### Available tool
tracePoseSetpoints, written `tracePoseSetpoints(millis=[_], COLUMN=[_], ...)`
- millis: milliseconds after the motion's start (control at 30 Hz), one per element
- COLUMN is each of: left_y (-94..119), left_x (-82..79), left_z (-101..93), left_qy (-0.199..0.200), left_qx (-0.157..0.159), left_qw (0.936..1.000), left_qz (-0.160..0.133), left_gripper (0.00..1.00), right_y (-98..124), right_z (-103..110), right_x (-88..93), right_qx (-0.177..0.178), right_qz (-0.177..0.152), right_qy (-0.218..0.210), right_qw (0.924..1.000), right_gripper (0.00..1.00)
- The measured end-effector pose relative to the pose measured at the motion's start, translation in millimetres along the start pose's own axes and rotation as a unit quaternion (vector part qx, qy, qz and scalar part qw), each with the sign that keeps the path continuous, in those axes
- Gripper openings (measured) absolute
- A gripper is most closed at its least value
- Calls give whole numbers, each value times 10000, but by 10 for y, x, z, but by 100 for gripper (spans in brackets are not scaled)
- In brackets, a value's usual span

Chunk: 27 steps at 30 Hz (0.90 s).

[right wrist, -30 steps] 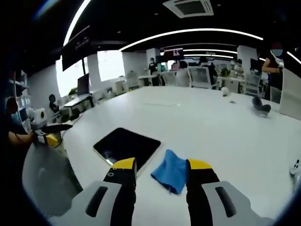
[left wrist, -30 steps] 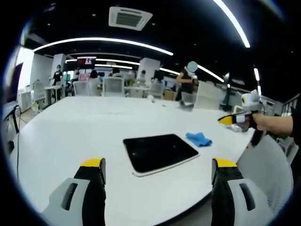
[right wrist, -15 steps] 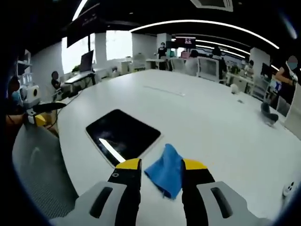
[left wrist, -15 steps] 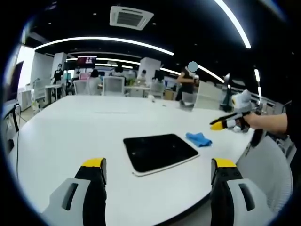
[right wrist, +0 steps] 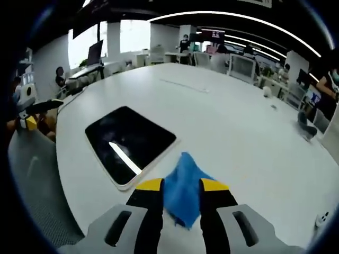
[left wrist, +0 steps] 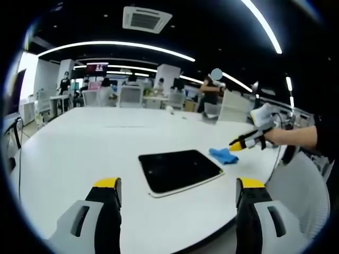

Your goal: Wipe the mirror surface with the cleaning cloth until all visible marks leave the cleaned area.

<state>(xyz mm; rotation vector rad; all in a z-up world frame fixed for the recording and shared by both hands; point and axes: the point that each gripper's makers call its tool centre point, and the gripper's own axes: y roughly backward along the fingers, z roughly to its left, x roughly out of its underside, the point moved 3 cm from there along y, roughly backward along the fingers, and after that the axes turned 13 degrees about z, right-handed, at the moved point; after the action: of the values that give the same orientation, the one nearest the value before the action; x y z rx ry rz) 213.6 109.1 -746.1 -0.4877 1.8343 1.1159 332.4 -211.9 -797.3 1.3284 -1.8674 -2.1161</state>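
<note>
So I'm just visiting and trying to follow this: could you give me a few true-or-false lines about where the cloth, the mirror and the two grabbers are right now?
1. The blue cloth lies on top of the mirror. False: it lies on the white table beside it.
2. The right gripper has its jaws on either side of the cloth. True.
3. The left gripper holds the cloth. False: its jaws are wide apart, holding nothing.
4. The mirror lies flat on the table. True.

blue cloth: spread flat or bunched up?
Bunched up. The cloth lies crumpled in a peaked heap on the table beside the mirror, between the right hand-held gripper jaws.
</note>
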Motion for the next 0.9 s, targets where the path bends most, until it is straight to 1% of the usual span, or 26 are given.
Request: tracePoseSetpoints(millis=[200,267,333,433,667,800,900], left_y=[2,4,7,17,16,24,17], left_x=[1,2,-1,-14,-5,-28,-16], left_z=[0,-1,12,28,17,11,5], left_qy=[4,11,-15,-23,-53,-94,-102], left_qx=[7,12,-29,-89,-51,-44,-22], left_qw=[10000,10000,10000,9999,10000,9999,9999], left_qz=[-9,-9,-19,-77,-52,-137,-87], left_gripper=[87,88,89,93,93,98,98], right_y=[-129,-171,-205,-246,-320,-360,-364], right_z=[-18,-27,-49,-68,-101,-89,-91], right_x=[52,72,92,93,111,173,162], right_qx=[-74,-50,27,21,38,67,35], right_qz=[150,243,364,422,610,790,805], right_qy=[-157,-131,-178,-241,-192,-210,-240], right_qw=[9997,9996,9992,9988,9979,9966,9965], right_gripper=[22,21,21,21,21,21,21])
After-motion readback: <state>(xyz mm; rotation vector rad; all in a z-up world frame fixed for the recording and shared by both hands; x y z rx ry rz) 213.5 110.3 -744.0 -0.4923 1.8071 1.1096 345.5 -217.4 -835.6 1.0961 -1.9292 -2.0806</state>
